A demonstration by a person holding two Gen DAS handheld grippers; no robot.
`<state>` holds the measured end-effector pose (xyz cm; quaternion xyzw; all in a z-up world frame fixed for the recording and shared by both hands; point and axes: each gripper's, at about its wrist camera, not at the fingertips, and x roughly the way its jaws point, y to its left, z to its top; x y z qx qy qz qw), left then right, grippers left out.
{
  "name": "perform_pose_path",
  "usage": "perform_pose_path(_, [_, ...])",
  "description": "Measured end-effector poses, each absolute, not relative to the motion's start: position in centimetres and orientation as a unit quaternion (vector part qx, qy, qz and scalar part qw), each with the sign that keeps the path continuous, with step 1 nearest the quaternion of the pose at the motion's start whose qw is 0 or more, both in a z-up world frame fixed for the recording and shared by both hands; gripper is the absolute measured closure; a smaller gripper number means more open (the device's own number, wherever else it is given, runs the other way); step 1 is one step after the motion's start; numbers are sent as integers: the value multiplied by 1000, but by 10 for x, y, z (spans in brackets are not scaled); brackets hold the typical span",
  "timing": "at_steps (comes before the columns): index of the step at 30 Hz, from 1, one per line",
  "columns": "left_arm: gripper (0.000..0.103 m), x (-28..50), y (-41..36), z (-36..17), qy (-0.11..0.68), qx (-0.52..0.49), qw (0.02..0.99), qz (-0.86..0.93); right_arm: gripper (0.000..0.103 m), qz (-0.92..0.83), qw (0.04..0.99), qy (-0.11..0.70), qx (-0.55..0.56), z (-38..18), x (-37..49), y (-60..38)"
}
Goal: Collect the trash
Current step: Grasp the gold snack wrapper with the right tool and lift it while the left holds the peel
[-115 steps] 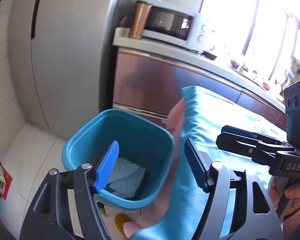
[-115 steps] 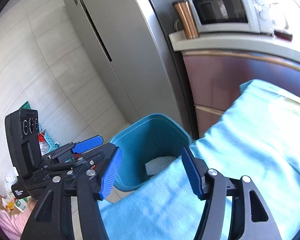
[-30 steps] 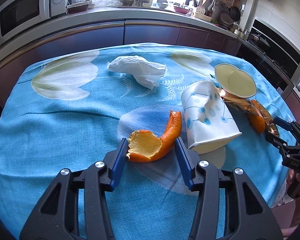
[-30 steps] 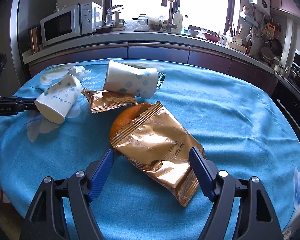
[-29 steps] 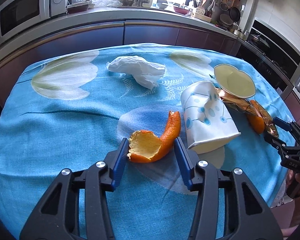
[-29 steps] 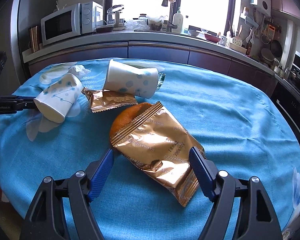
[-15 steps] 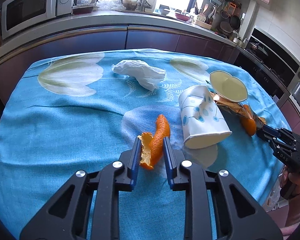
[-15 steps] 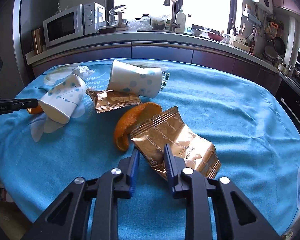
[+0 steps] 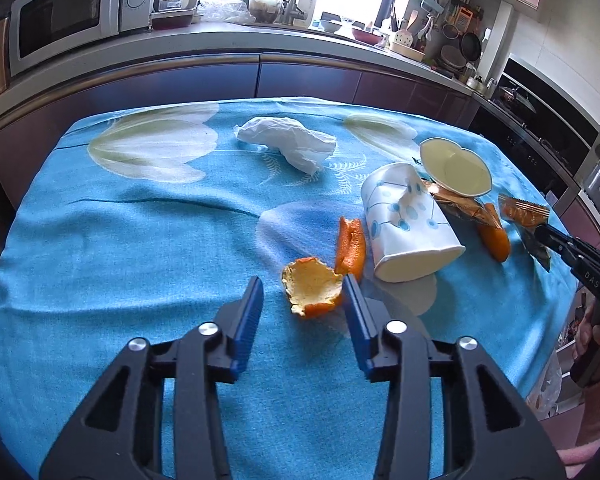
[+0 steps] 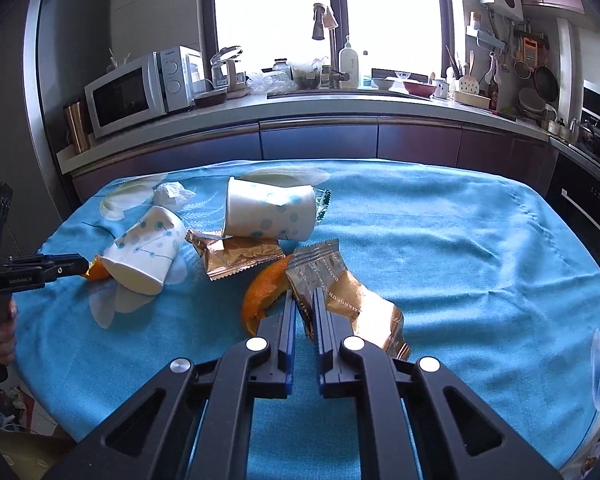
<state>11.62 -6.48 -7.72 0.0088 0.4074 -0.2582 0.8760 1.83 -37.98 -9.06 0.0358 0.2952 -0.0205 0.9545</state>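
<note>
Orange peel (image 9: pixel 315 286) beside the crushed paper cup (image 9: pixel 410 227) lies loose as our left gripper (image 9: pixel 304 304) reopens — re-centre it; right gripper (image 10: pixel 303 307) stays clamped on the gold wrapper (image 10: pixel 342 294)

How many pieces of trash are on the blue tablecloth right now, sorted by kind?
Paper cups: 2, one on its side and a second on its side.
Gold snack wrappers: 2, one on the cloth and one clamped in the right gripper.
Orange peels: 2, one between the opening jaws of the left gripper and one by the wrappers.
Crumpled tissues: 1.
Total: 7.
</note>
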Motion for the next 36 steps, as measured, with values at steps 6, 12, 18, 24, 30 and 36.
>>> perform_pose_path(6, [54,121,-65,-83,420,4,867,-267,99,-4,961,268,68,-74,8,-384])
perform_pose_path(12, [67,124,-75,-88,435,5,851,-292,100,25,966,244,87,-59,3,-380])
perform_pose_path(18, [94,124,-76,-92,441,-5,845,-303,100,52,967,230,98,-48,0,-373])
perform_pose_path(24, [97,118,-66,-88,434,-13,852,-293,100,85,964,221,117,-45,1,-366])
perform_pose_path(30, [98,111,-49,-79,422,-22,863,-276,100,139,957,218,130,-44,9,-344])
perform_pose_path(36, [98,99,-30,-65,403,-27,877,-259,100,196,945,223,139,-46,22,-314])
